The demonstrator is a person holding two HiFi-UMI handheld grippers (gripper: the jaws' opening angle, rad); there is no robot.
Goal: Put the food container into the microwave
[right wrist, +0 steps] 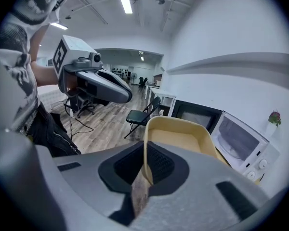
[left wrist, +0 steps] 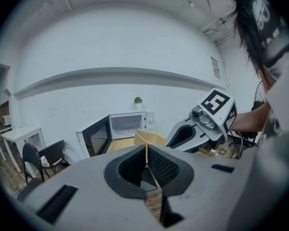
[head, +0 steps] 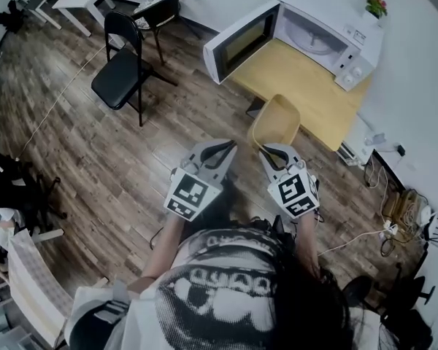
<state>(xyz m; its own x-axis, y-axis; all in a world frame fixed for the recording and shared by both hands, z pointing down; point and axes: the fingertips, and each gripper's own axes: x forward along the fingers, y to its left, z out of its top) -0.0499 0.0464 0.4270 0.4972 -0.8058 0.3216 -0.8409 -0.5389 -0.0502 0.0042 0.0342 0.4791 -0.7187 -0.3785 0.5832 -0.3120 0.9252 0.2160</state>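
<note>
1. Two tools are held out in front of the person, side by side and near each other above the wood floor (head: pixel 95 144).
2. The right tool (head: pixel 266 150) pinches the near wall of the yellow container (head: pixel 276 119). In the right gripper view the wall runs down between the two pads, one pad inside the container and one outside.
3. The container hangs in the air from that grip alone, with its open side up. In the head view it sits over the near edge of the tabletop (head: pixel 306 86).
4. The left tool (head: pixel 228 146) has its jaws pressed together with nothing between them. It stays just left of the container without touching it.
5. The white microwave (head: pixel 314 31) stands at the far side of the tabletop, apart from the container. Its door (head: pixel 241 42) is swung wide open to the left, showing the white inside and the round plate.
6. A small potted plant (head: pixel 377 6) stands on top of the microwave at its right end.
7. A black folding chair (head: pixel 124 64) stands on the floor to the left, well apart from the tabletop.
</note>
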